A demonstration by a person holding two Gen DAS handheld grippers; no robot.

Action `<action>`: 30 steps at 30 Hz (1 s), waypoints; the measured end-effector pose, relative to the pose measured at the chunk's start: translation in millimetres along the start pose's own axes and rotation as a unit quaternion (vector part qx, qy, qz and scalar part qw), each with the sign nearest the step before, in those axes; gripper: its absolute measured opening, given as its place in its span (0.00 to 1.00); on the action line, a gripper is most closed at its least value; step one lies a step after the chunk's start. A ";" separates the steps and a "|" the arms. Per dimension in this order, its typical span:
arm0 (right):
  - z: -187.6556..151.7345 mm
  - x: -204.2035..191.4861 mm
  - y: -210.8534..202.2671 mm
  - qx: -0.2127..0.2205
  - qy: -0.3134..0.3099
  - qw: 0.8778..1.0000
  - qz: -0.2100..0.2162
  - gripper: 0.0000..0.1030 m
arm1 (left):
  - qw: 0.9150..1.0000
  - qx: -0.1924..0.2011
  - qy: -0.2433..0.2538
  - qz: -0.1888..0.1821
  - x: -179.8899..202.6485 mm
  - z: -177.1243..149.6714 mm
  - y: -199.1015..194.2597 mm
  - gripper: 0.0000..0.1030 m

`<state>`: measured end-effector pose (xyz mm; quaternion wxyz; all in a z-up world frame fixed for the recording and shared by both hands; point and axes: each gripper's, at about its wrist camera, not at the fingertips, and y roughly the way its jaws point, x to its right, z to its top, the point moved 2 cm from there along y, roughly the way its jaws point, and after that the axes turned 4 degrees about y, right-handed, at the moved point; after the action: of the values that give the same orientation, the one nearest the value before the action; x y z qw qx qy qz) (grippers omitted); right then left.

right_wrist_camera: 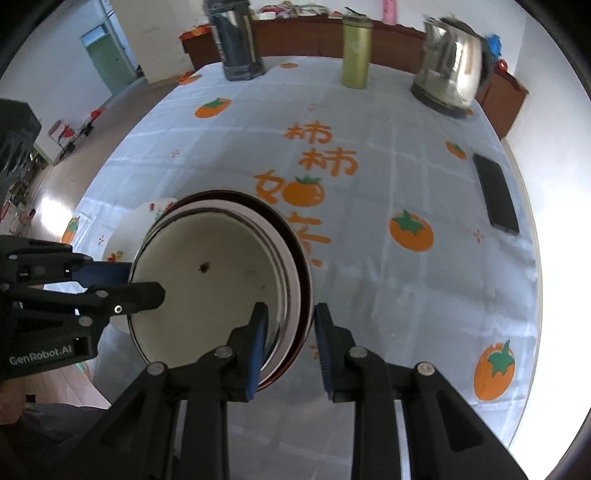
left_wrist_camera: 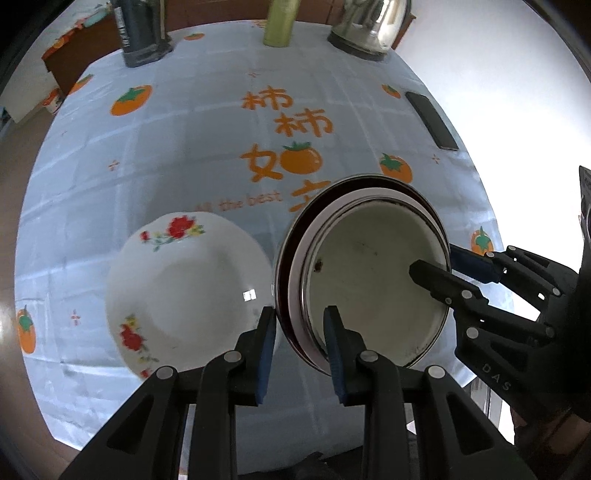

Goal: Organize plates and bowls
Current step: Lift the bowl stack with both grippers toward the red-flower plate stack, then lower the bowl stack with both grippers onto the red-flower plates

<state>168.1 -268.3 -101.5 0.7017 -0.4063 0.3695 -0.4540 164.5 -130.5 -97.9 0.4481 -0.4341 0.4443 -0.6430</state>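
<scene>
A nested stack of dishes (left_wrist_camera: 373,266) hangs tilted above the table: a cream enamel dish inside a white plate inside a dark-rimmed plate. My left gripper (left_wrist_camera: 299,317) is shut on the stack's left rim, one pad inside and one outside. From the right, my right gripper (left_wrist_camera: 436,258) is shut on the opposite rim. In the right wrist view the stack (right_wrist_camera: 218,273) sits between my right gripper (right_wrist_camera: 290,310) and the left gripper (right_wrist_camera: 142,280). A white bowl with red flowers (left_wrist_camera: 184,288) rests on the tablecloth just left of the stack, partly hidden behind it (right_wrist_camera: 157,208).
A black phone (left_wrist_camera: 431,120) lies near the table's right edge. Along the far edge stand a dark flask (left_wrist_camera: 138,33), a green canister (left_wrist_camera: 279,22) and a steel kettle (left_wrist_camera: 369,26). The persimmon-print tablecloth (left_wrist_camera: 207,140) covers the table; floor shows at left.
</scene>
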 end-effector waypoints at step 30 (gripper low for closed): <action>35.5 -106.2 30.0 -0.005 -0.103 0.994 0.045 0.25 | 0.994 0.020 -0.105 0.035 -100.5 -33.0 -25.4 0.28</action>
<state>176.2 -152.6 -98.6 0.7537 -0.4368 0.3156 -0.3761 150.4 -22.6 -97.1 0.5232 -0.4740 0.3971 -0.5864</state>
